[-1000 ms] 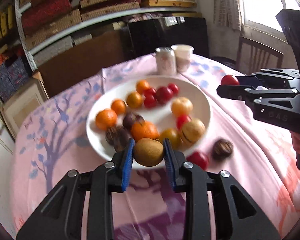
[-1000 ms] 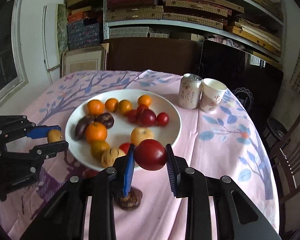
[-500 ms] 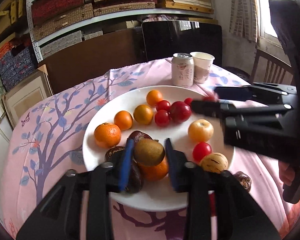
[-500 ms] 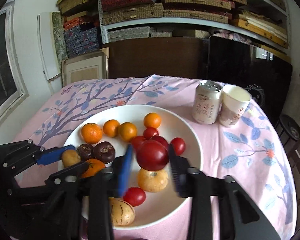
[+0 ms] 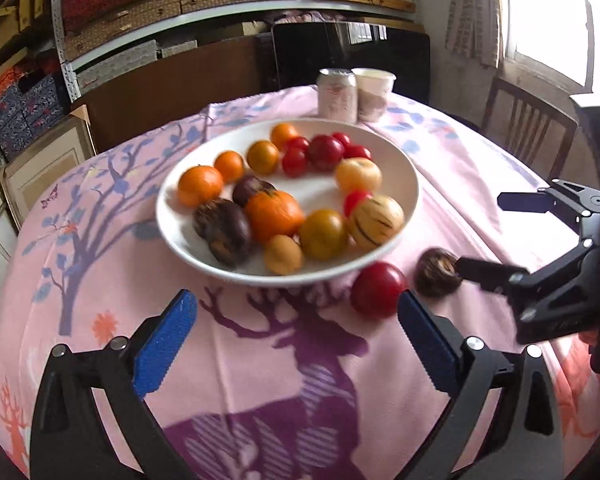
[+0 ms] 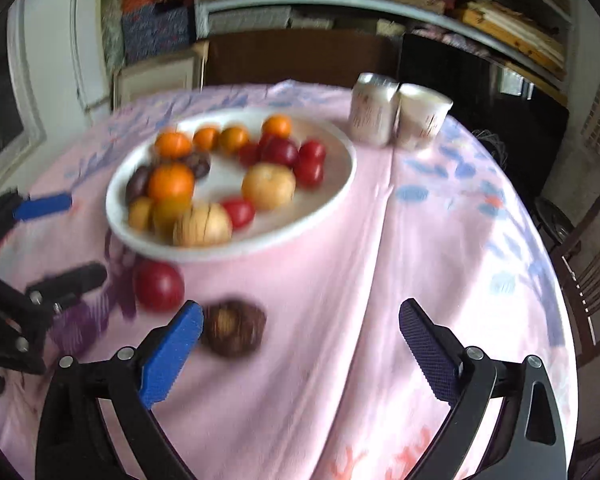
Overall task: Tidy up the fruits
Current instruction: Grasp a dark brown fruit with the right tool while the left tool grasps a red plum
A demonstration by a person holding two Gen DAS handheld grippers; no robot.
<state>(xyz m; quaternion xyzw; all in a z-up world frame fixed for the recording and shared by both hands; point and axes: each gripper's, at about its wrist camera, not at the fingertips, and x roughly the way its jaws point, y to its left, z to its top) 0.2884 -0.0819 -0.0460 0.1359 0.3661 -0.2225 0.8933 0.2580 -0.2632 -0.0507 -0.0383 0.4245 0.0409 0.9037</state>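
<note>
Both grippers wide, empty; two fruits off plate (image 5: pixel 410 184).
Advise right gripper (image 6: pixel 300 346) straddle dark fruit (image 6: pixel 233 328) at 9 o'clock; left gripper (image 5: pixel 296 338) take red fruit (image 5: pixel 377 289) at 1 o'clock.

The left gripper (image 5: pixel 296 338) hangs wide apart and empty at six o'clock over the pink-clothed desk (image 5: pixel 100 280). The white plate (image 5: pixel 410 184) of fruit fills the centre. A red tomato (image 5: pixel 377 289) and a dark brown fruit (image 5: pixel 436 272) lie off its rim at four o'clock, the right gripper (image 5: pixel 500 236) spread beside them.
</note>
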